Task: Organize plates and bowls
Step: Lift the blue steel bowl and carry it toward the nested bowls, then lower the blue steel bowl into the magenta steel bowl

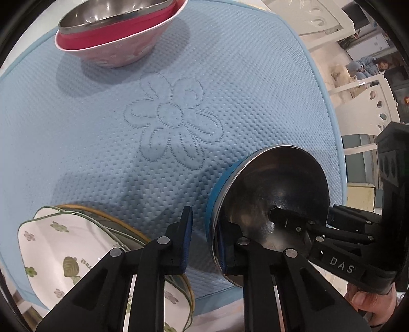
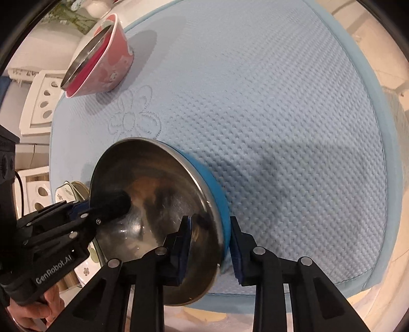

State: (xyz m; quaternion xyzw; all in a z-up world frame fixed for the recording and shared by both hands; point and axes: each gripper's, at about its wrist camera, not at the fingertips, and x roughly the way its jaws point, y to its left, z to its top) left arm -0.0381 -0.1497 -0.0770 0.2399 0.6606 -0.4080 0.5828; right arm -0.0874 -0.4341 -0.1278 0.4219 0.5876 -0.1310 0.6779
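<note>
Steel bowl with the blue outside is tipped on its side near the front edge of the blue quilted mat, open mouth facing the person. Both tools have it. The left hand-held gripper is clenched on one side of the rim, one finger inside the bowl and one outside. The right hand-held gripper is clamped on the opposite side, with the blue wall pinched between its pads. Whether the bowl's lower edge touches the mat or hangs just above it, I cannot tell.

Progress, as a judgement:
- Bowls are partly done. At the far side of the mat a pink bowl already has another steel bowl nested in it.
- Plates look done. At the near left edge a white dish with a leaf print sits on a clear, gold-rimmed plate.
- The blue-sided bowl is the one loose item I can see.

What is left is probably carrying it across the mat, well away from where it is now, and setting it upright into the far bowl stack. It needs levelling first. With two grips on a thin rim, uneven pull could twist it or let it slip.
</note>
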